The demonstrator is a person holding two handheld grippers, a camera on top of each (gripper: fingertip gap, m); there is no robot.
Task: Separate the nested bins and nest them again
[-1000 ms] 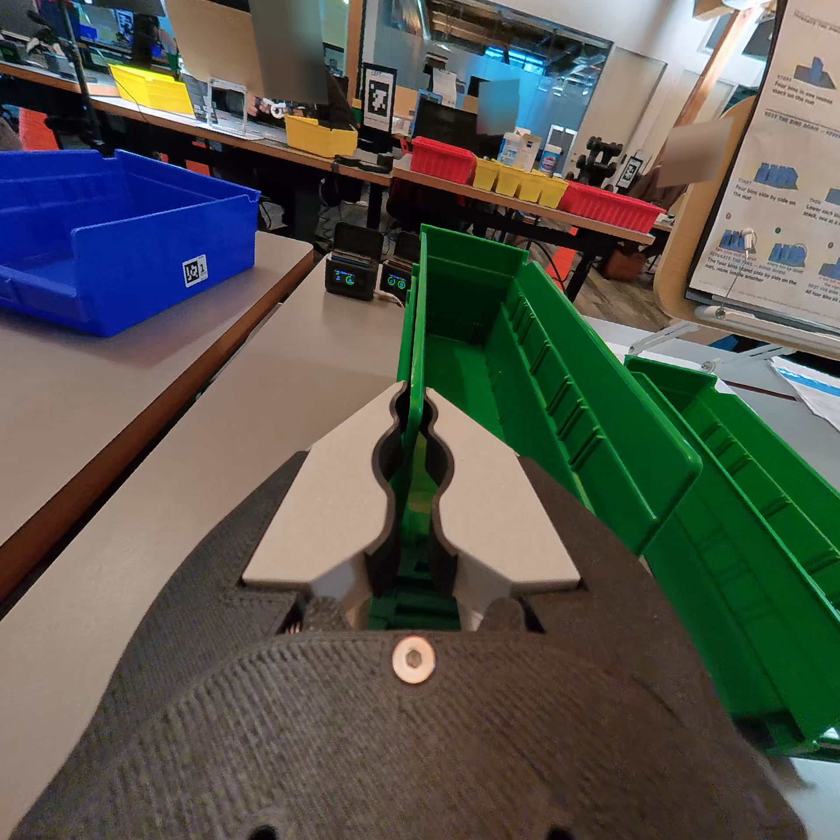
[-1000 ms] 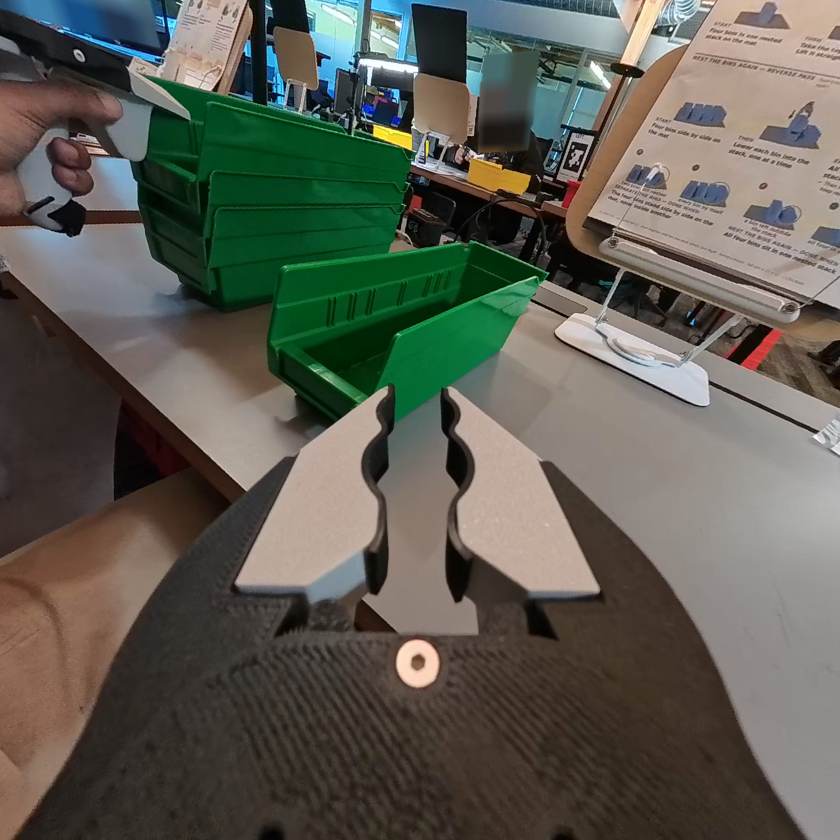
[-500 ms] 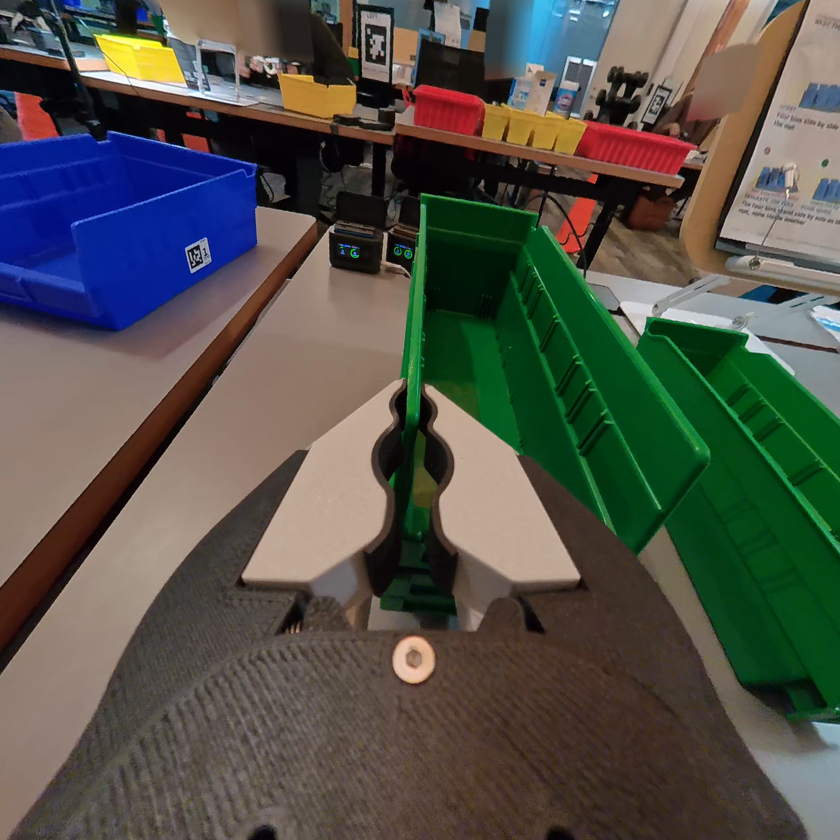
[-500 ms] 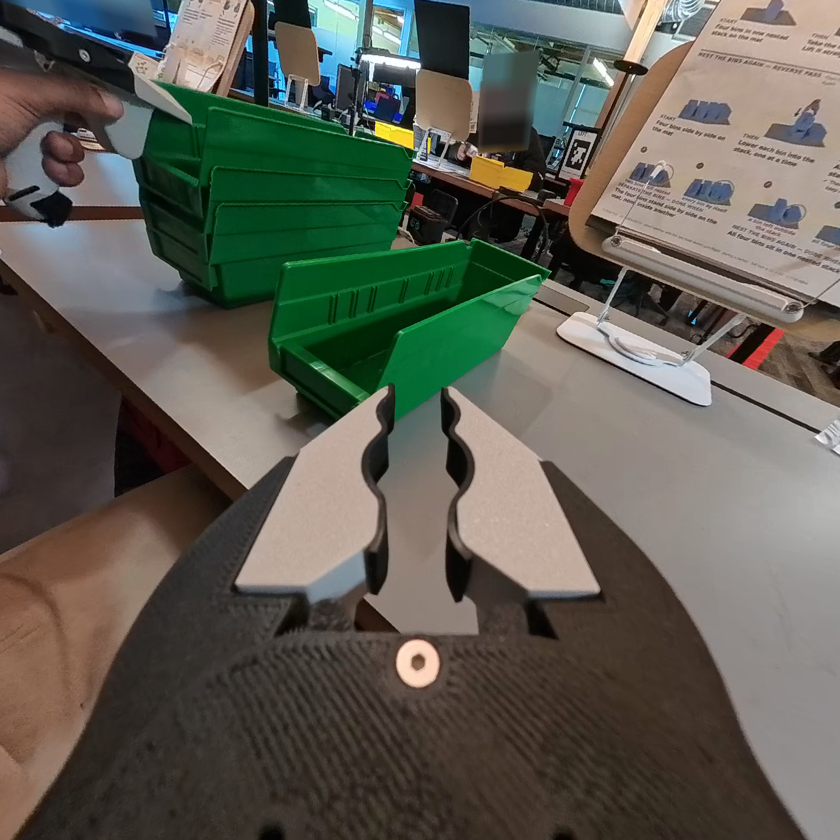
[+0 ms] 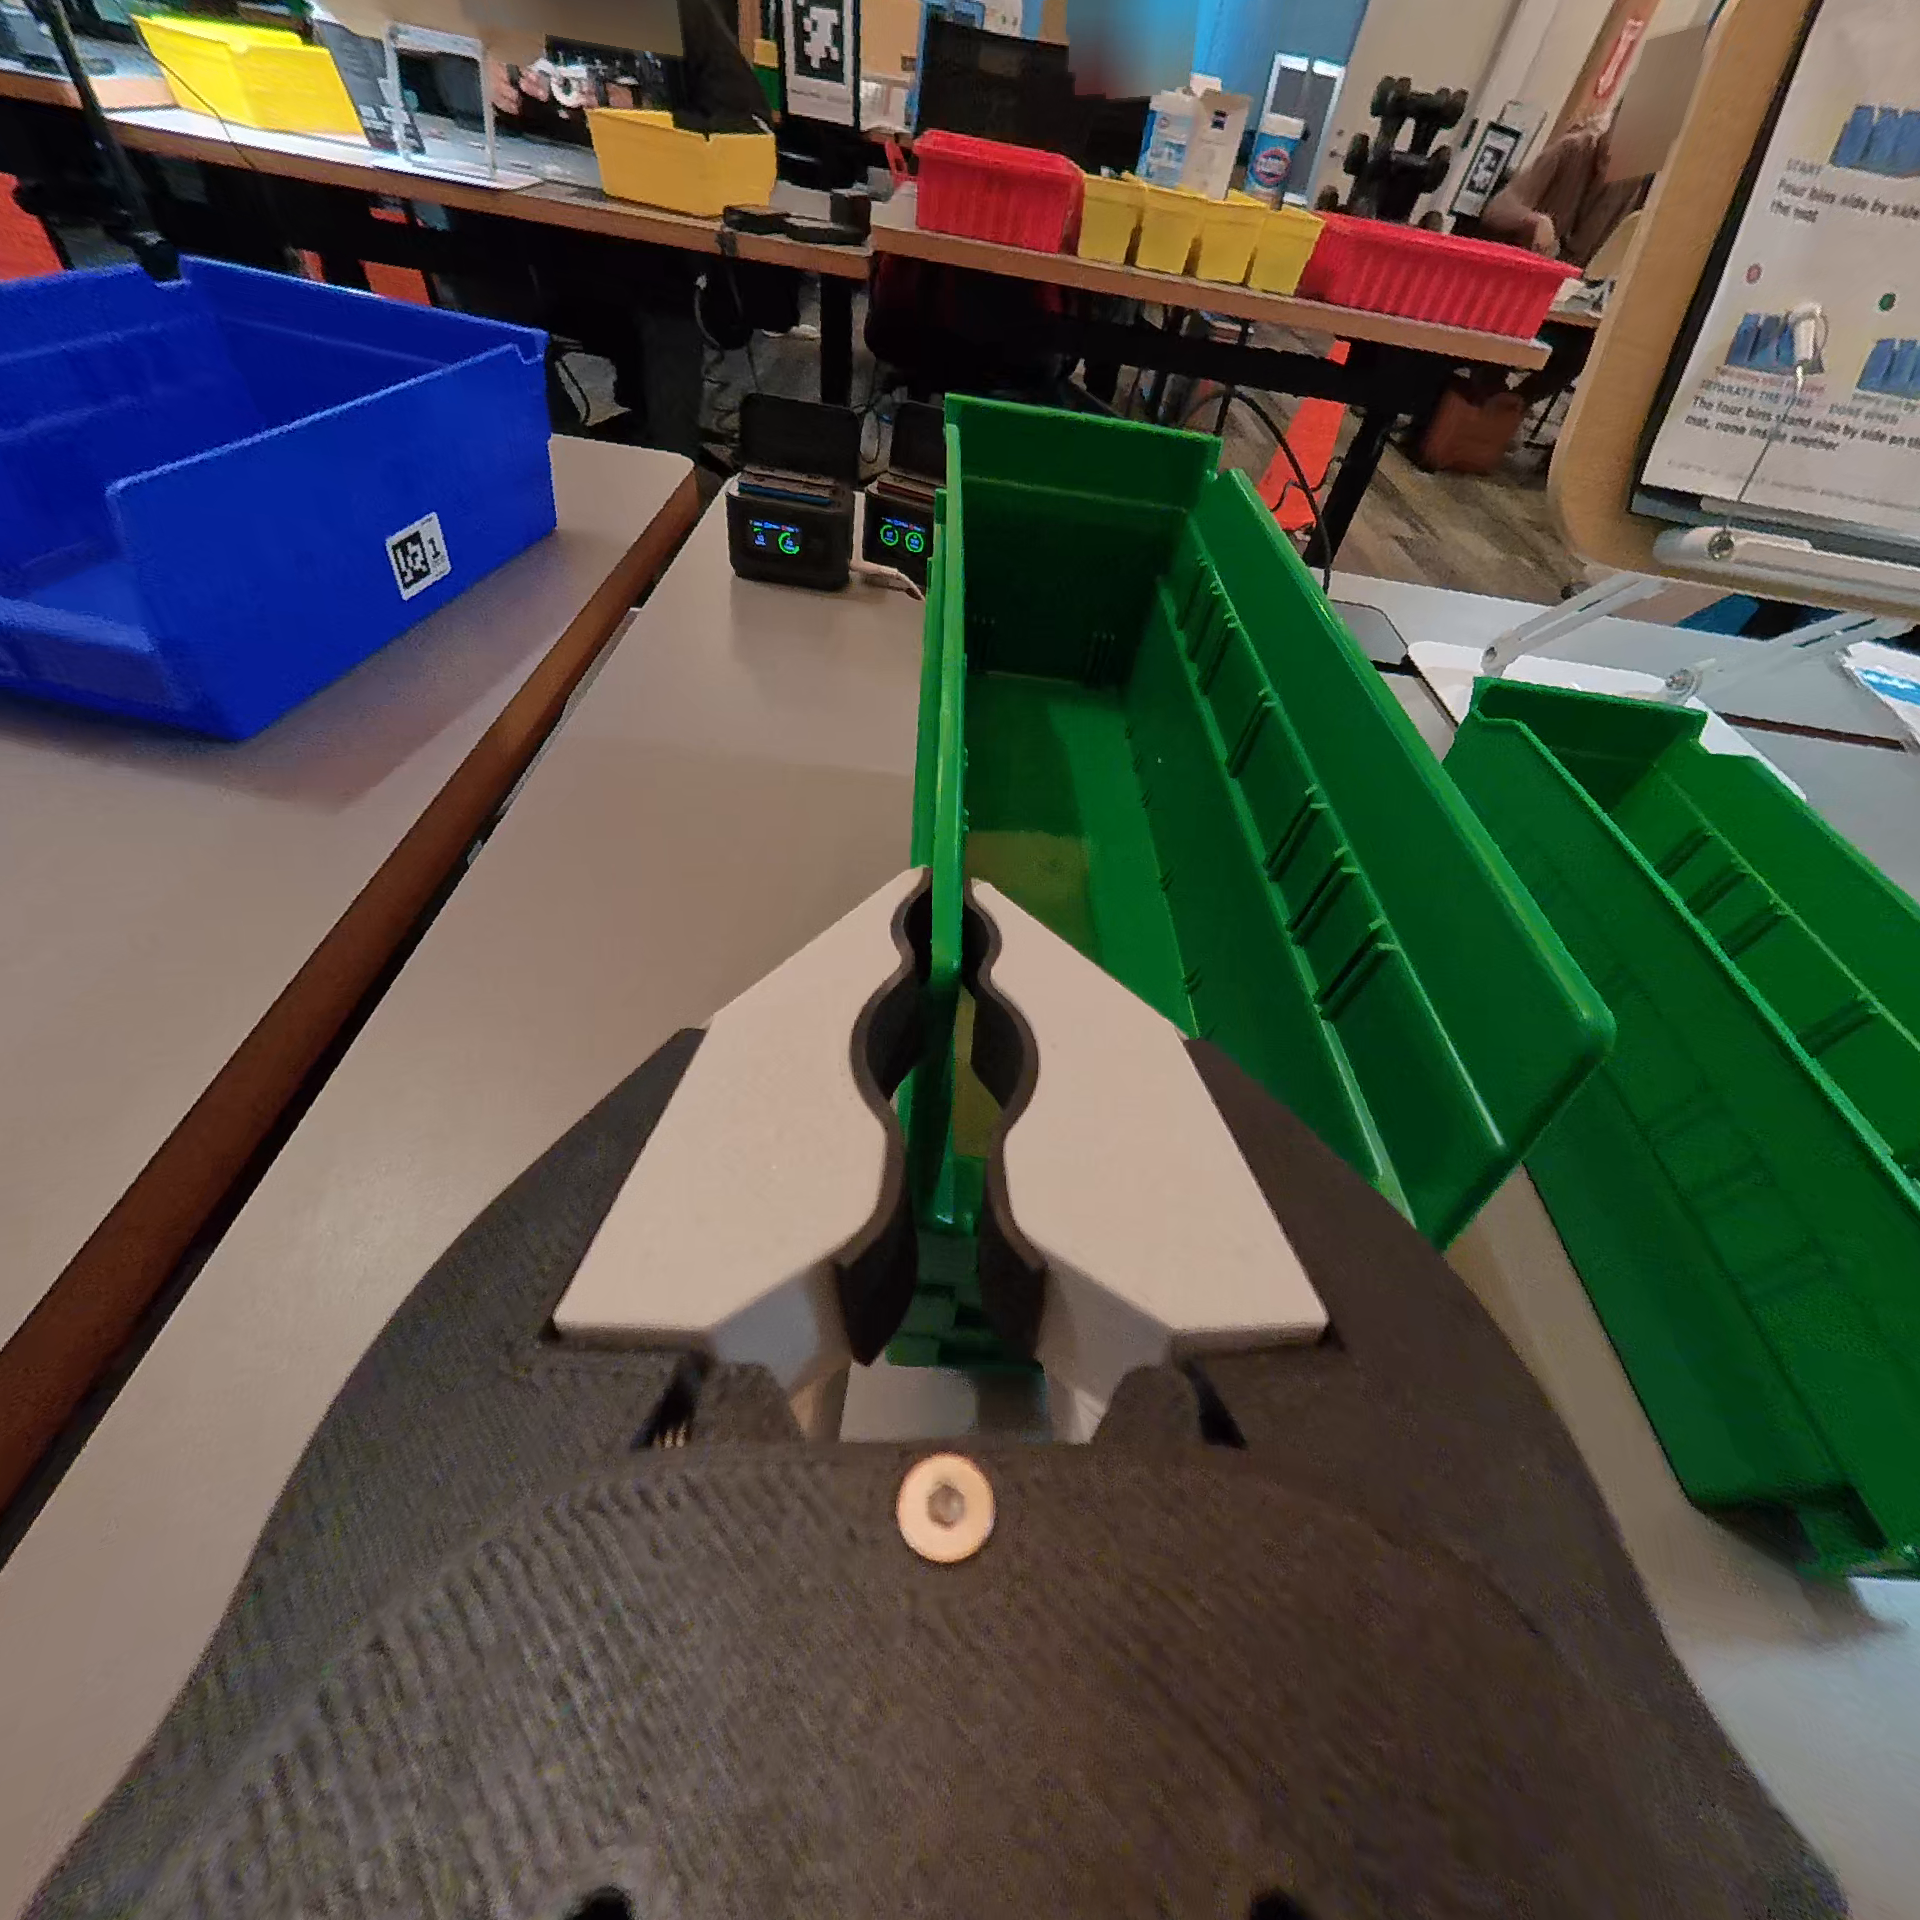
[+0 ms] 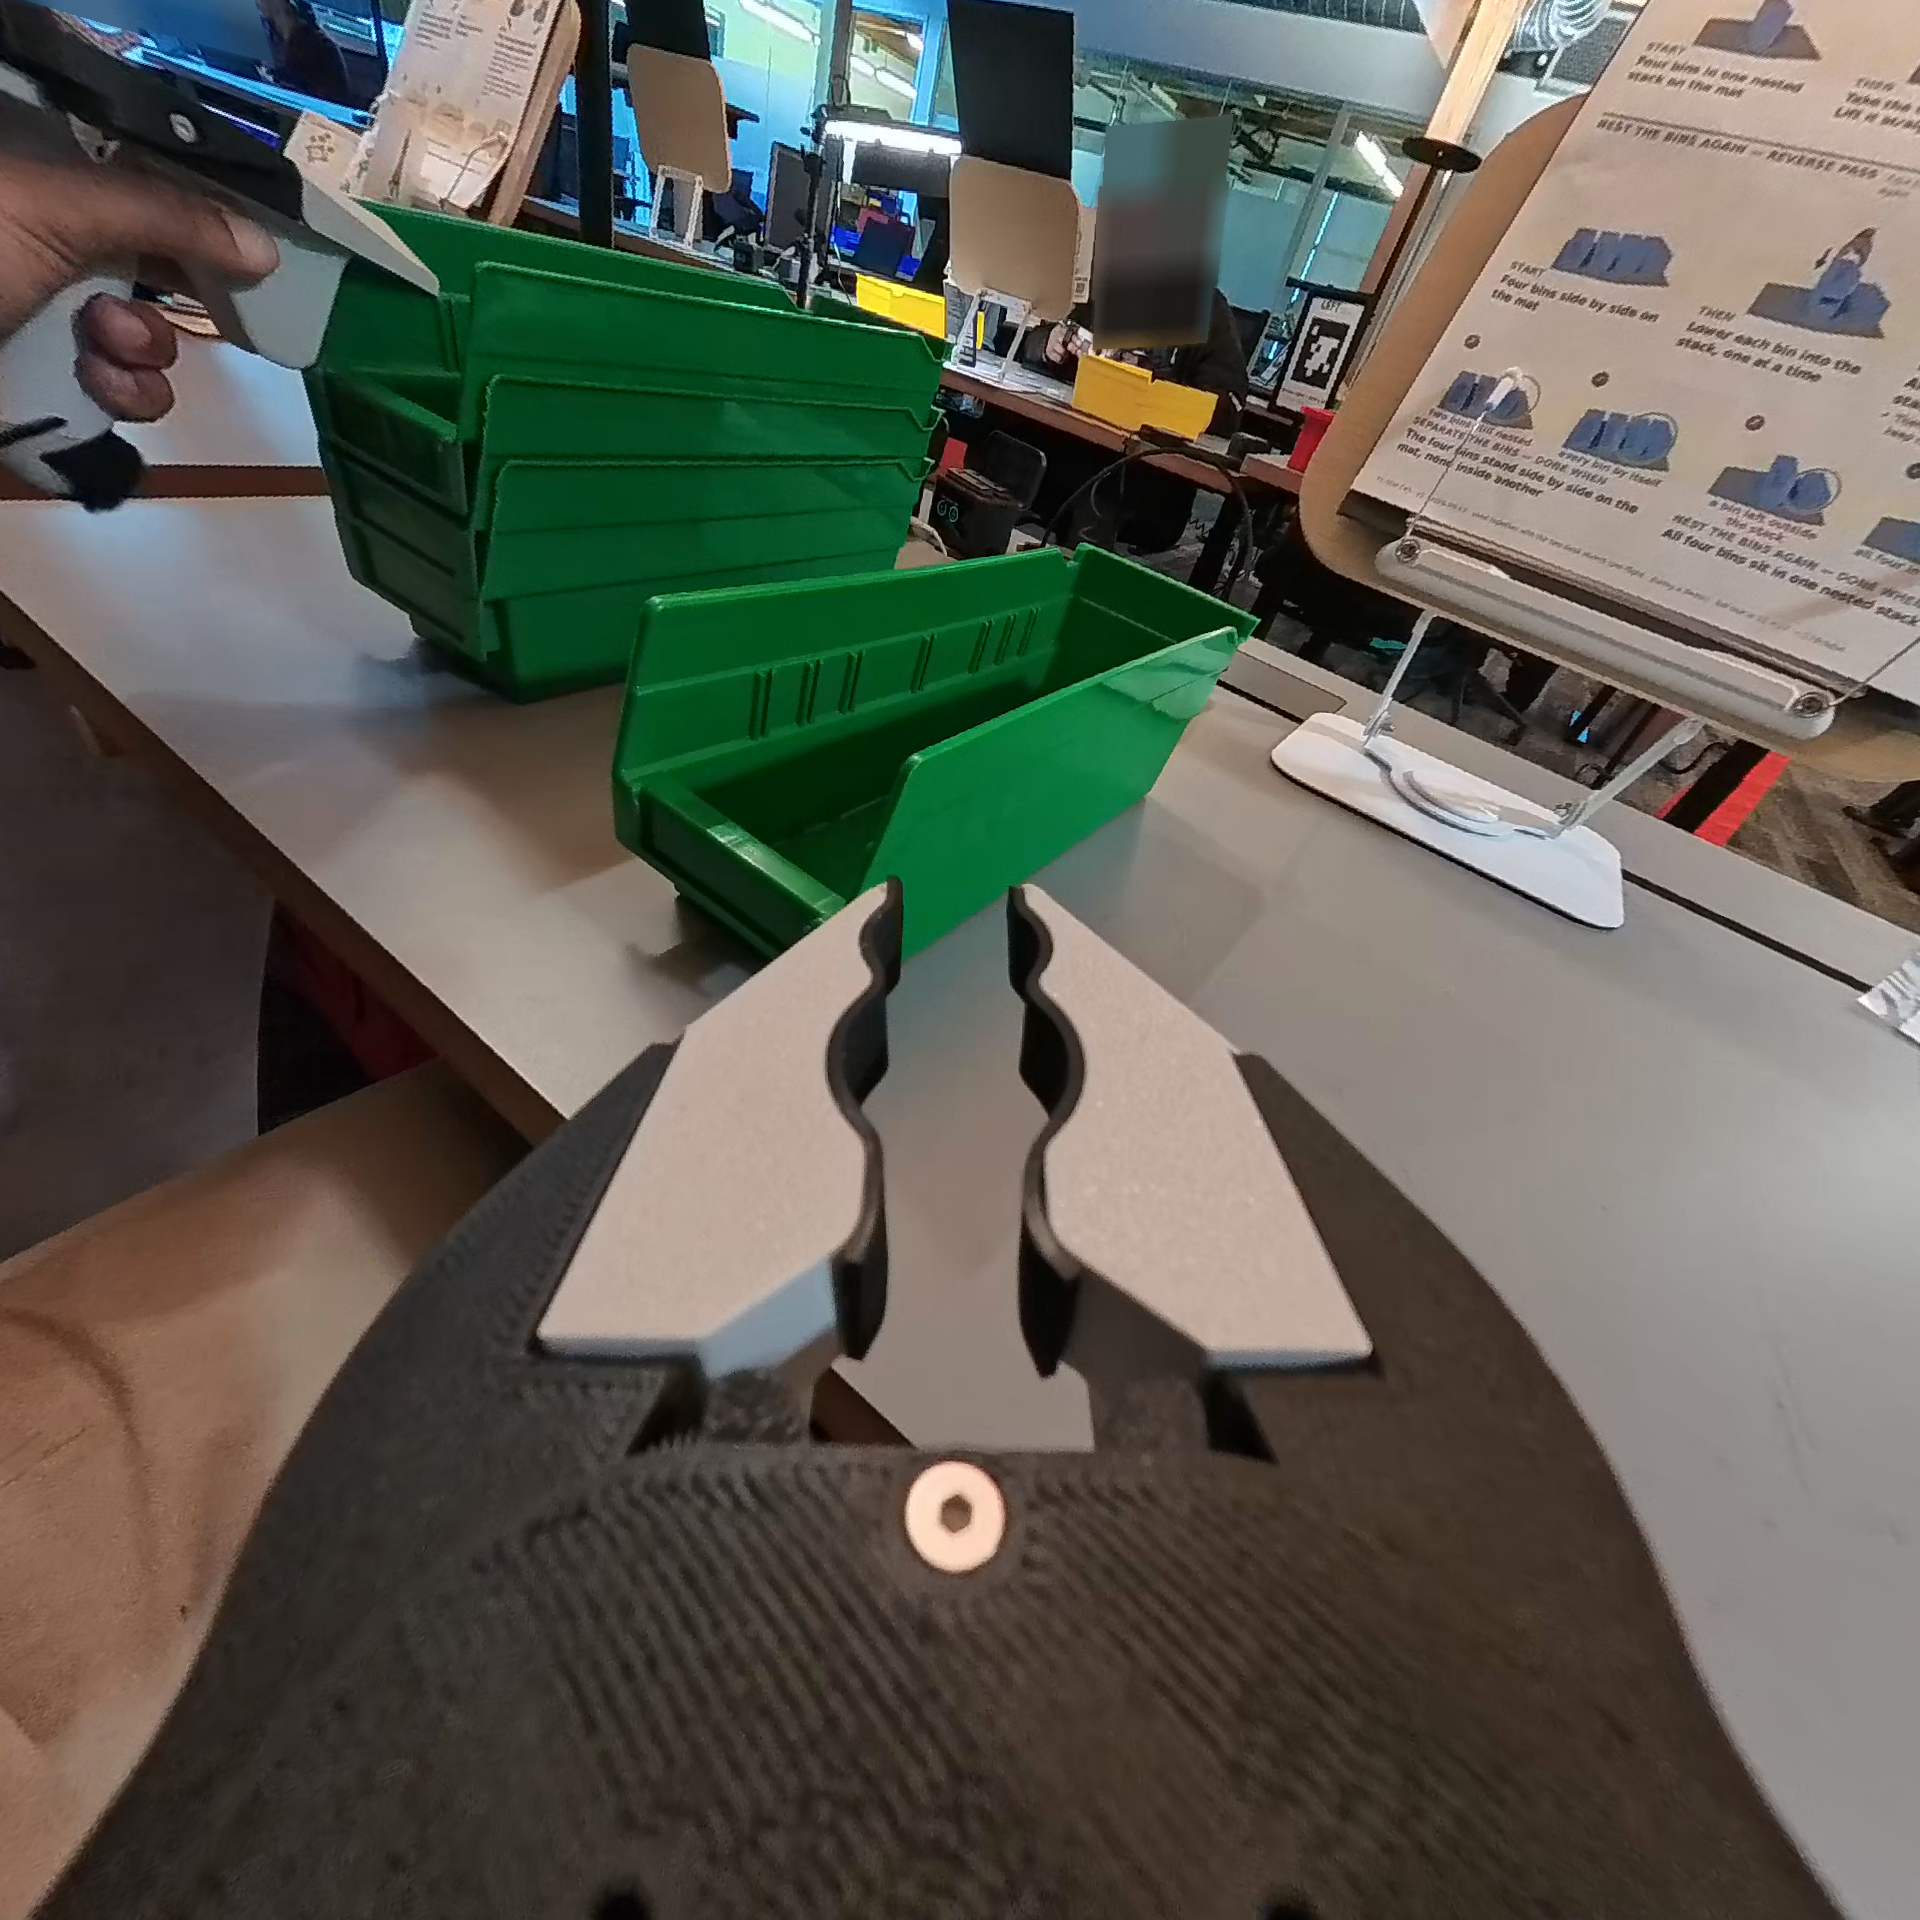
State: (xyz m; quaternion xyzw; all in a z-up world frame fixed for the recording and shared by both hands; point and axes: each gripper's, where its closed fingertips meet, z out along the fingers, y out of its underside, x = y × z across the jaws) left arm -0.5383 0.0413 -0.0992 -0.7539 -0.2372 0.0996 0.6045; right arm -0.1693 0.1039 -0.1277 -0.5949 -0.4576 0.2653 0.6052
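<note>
Left gripper (image 5: pixel 948 914): clamped on the side wall of the top bin (image 5: pixel 1226 810) of the nested stack (image 6: pixel 644 488) on the worktop (image 6: pixel 1455 1091); contact point partly hidden by fingers.
Right gripper (image 6: pixel 951 904): parted, empty.
Single bin (image 6: pixel 935 727): beside the stack, far end cut off in left view.

I see writing only on a few things, and I leave its words unsaid. An instruction sheet (image 6: pixel 1704 343) with printed lines and blue bin drawings stands on a stand to the right of my single green bin (image 6: pixel 925 748). A white coded sticker (image 5: pixel 418 555) sits on the blue bin (image 5: pixel 260 499) left of it.
</note>
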